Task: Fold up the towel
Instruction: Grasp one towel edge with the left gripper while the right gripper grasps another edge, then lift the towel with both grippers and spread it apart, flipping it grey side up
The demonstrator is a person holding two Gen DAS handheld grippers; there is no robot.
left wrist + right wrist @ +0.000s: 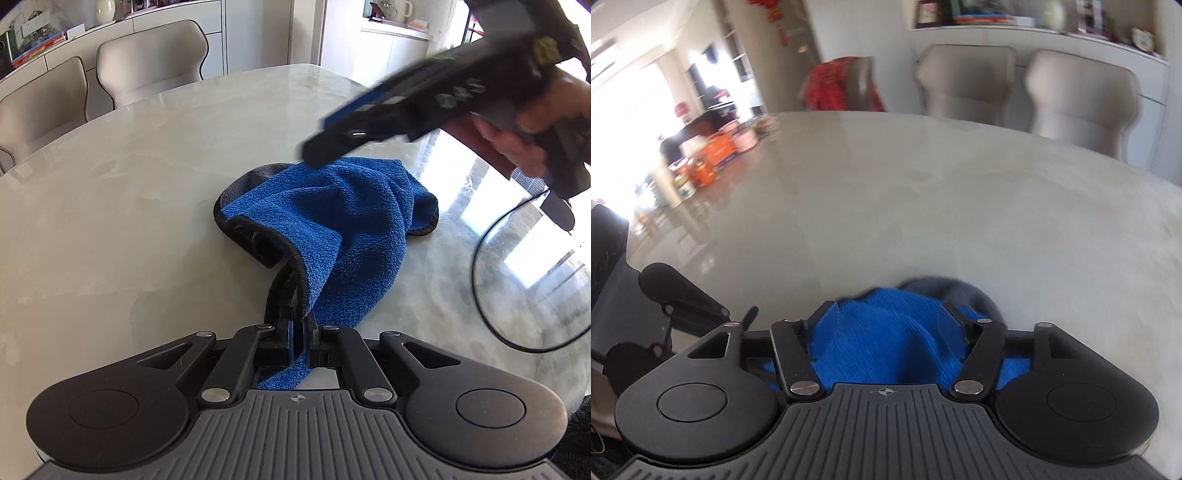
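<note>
A blue towel with black trim and a grey underside lies crumpled on the pale marble table. My left gripper is shut on the towel's near trimmed edge, and the cloth drapes over and past its fingers. In the left wrist view my right gripper comes in from the upper right, blurred, with its tips at the towel's far edge. In the right wrist view the right gripper has its jaws apart, with the towel bunched between and below the fingers. Whether the pads press the cloth is not clear.
A person's hand holds the right gripper, and a black cable loops over the table at the right. Beige chairs stand along the far side of the table. Cabinets and shelves lie behind them.
</note>
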